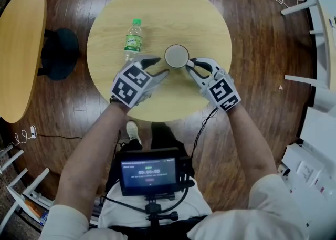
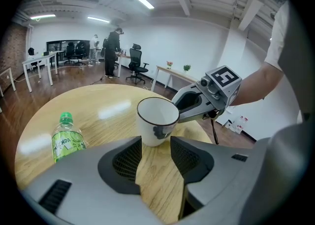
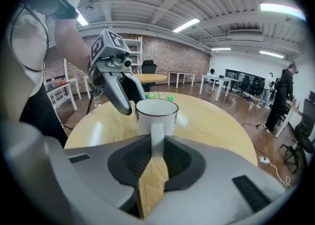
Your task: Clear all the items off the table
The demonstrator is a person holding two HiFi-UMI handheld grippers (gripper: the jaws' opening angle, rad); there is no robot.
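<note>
A white mug (image 1: pixel 177 56) with a dark rim stands upright near the middle of the round wooden table (image 1: pixel 210 18). My right gripper (image 1: pixel 190 65) is shut on the mug's handle (image 3: pixel 156 138), which stands pinched between its pads in the right gripper view. My left gripper (image 1: pixel 160 67) is open at the mug's left side; the mug (image 2: pixel 156 120) stands just beyond its tips, and nothing lies between its pads. A green-capped plastic bottle (image 1: pixel 133 37) lies on the table left of the mug, also in the left gripper view (image 2: pixel 66 140).
A second wooden table (image 1: pixel 21 50) and a black stool (image 1: pixel 60 52) stand to the left. White furniture (image 1: pixel 320 34) lines the right side. Cables lie on the wood floor. People (image 2: pixel 113 51) stand far off in the room among desks and chairs.
</note>
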